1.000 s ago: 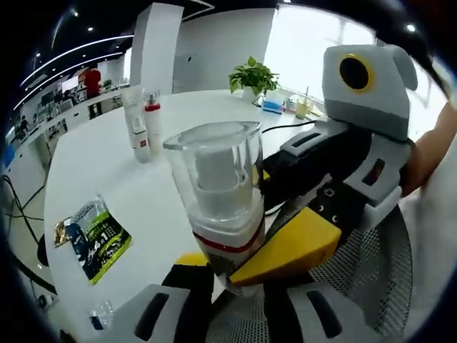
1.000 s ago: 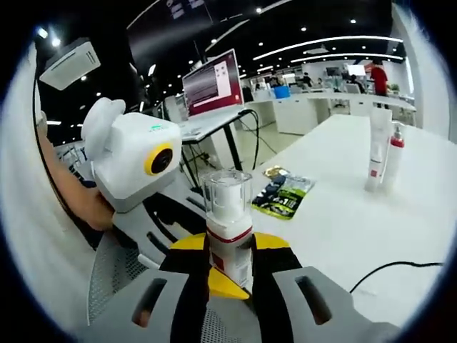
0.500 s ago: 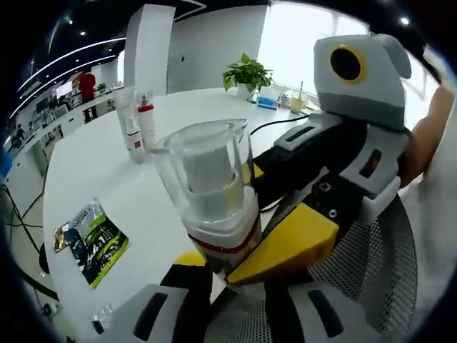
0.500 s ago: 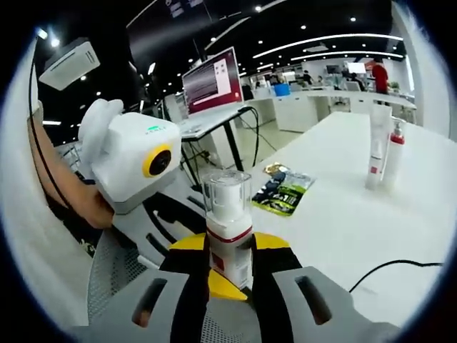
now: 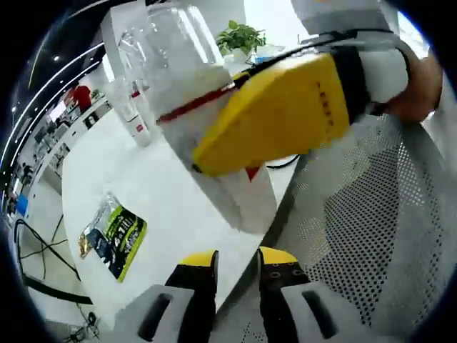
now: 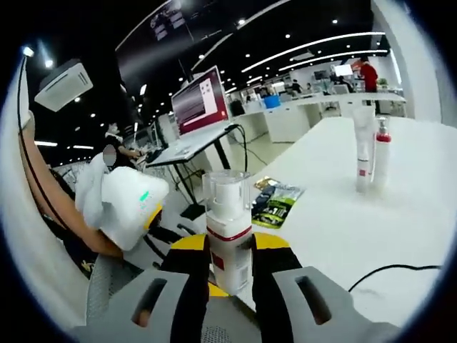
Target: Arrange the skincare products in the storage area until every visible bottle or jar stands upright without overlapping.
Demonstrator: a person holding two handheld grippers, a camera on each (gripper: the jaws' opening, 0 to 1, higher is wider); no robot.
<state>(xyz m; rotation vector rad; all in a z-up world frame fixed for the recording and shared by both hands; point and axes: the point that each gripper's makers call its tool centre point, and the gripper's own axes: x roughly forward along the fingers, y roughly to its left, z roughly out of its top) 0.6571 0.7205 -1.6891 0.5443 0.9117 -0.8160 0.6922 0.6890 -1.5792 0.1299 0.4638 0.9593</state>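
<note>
No readable text, labels or numbers.

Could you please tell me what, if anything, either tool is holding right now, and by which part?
The right tool grips the clear-capped bottle by its lower body, below the red band. The left tool holds nothing.

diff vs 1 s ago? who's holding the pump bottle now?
The left gripper has let go of the clear-capped bottle and dropped back: its jaws now stand empty, nearly closed, below the bottle. The right gripper stays clamped on the bottle, so the handover is done. In the right gripper view the left gripper has pulled away to the left and lower. The two bottles and the sachet on the table are unmoved.
</note>
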